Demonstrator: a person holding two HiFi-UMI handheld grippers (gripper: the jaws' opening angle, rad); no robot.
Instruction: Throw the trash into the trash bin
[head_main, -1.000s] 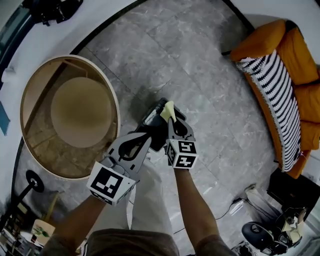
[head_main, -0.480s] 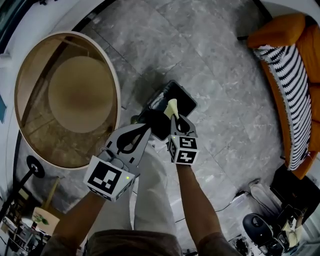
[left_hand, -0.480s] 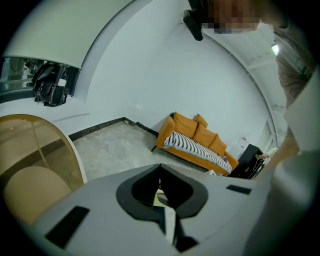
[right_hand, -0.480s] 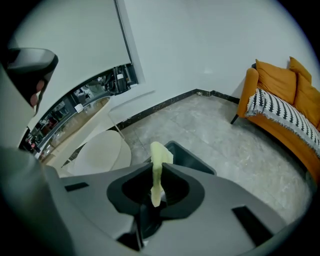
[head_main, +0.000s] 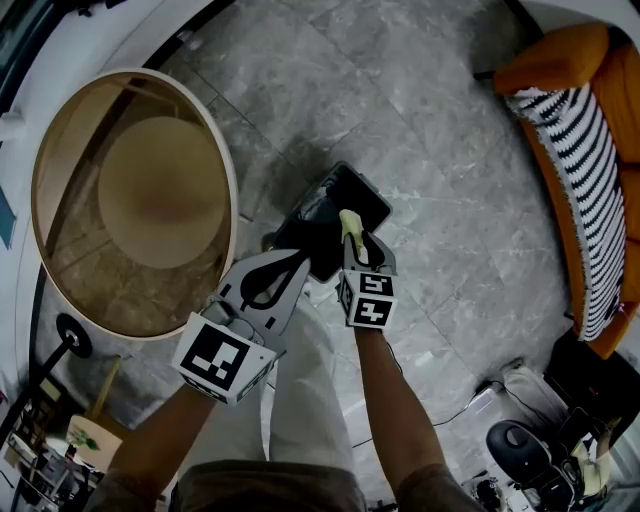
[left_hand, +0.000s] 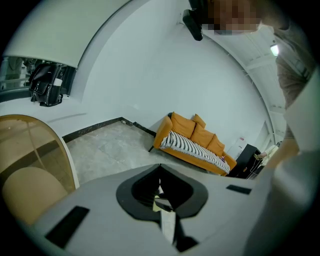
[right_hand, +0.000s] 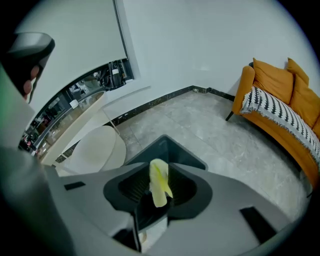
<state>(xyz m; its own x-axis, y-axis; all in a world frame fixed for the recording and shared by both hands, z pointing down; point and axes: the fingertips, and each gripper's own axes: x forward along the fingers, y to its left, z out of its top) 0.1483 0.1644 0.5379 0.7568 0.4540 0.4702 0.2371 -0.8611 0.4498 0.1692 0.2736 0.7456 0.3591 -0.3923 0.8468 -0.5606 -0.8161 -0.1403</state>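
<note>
The right gripper (right_hand: 159, 202) points down over the open dark trash bin (head_main: 362, 196), which stands on the grey marble floor (head_main: 450, 120) near the rim of the round wooden table (head_main: 232, 190). Its jaws are opening, and a pale yellow scrap of trash (right_hand: 159, 182) stands upright between them, above the bin's mouth. The left gripper (head_main: 298, 260) hangs just beside it at the bin's near edge, its jaws closed together with nothing clearly held. An orange sofa (head_main: 600, 150) stands well apart.
</note>
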